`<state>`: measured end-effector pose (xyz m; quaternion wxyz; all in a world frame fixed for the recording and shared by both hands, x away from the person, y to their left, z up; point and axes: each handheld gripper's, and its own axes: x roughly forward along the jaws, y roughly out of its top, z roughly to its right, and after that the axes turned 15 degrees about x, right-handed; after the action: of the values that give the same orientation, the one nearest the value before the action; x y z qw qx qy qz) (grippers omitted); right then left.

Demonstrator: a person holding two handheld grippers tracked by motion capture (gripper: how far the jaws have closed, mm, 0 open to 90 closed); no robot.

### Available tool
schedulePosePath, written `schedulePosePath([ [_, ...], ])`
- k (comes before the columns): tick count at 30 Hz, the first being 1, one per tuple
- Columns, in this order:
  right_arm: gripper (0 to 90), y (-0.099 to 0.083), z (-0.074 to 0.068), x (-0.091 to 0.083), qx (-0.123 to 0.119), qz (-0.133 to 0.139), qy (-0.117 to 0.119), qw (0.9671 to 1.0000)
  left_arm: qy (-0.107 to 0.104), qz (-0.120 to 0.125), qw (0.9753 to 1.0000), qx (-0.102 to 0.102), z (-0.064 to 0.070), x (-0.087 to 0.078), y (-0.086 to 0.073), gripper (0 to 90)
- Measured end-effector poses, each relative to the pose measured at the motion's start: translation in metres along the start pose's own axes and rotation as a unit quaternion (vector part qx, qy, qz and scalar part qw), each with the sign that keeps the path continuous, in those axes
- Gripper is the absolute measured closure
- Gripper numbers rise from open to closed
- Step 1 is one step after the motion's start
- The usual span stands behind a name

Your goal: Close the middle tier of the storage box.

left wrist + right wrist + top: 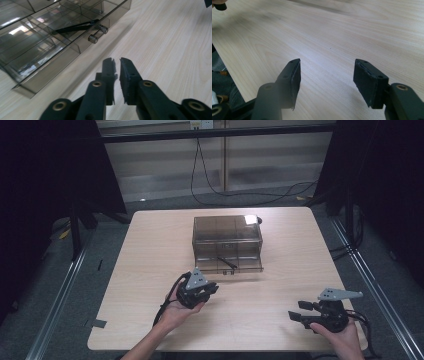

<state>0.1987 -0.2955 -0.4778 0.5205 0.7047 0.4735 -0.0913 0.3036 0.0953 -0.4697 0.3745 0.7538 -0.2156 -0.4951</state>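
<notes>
A smoky see-through compartment box (227,242) stands at the middle of the wooden table (150,270). Its low front drawer (62,53) has two small round knobs (93,38), and a thin black rod (226,262) lies slanted inside it (75,27). My left gripper (214,286) hovers in front of the box's left corner, pointing toward it. Its jaws (117,61) are nearly together with nothing between them. My right gripper (298,310) sits near the table's front right, pointing left. It stands wide open (327,67) over bare wood.
Black cables (200,185) run across the floor behind the table. Dark curtains and stands flank both sides. Metal rails (60,290) line the floor left and right. The table's front edge (225,347) lies just below both hands.
</notes>
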Motion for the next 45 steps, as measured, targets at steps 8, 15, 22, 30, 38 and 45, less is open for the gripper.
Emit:
schedulePosePath([
  [8, 39.1, 0.001, 0.002, 0.006, -0.002, -0.01, 0.003, 0.9999, -0.009, -0.003, 0.9999, 0.009, -0.004, 0.014, 0.01, 90.0],
  [15, 36.8, 0.001, 0.003, 0.006, -0.005, -0.006, 0.005, 1.0, -0.007, -0.006, 0.9999, 0.011, -0.006, 0.03, 0.016, 90.0],
  [22, 35.1, 0.001, 0.003, 0.007, -0.009, -0.006, 0.01, 0.9999, -0.009, -0.017, 0.9998, 0.005, -0.01, 0.042, 0.015, 90.0],
  [30, 34.4, 0.001, 0.003, 0.009, -0.006, -0.011, 0.011, 0.9999, -0.002, -0.032, 0.9995, 0.0, -0.014, 0.054, 0.014, 90.0],
  [38, 34.6, 0.001, 0.003, 0.008, -0.004, -0.012, 0.012, 0.9998, -0.005, -0.037, 0.9993, 0.008, -0.011, 0.065, 0.02, 90.0],
  [45, 34.9, 0.001, 0.003, 0.01, -0.008, -0.017, 0.011, 0.9998, -0.004, -0.045, 0.9989, 0.008, -0.011, 0.071, 0.021, 90.0],
])
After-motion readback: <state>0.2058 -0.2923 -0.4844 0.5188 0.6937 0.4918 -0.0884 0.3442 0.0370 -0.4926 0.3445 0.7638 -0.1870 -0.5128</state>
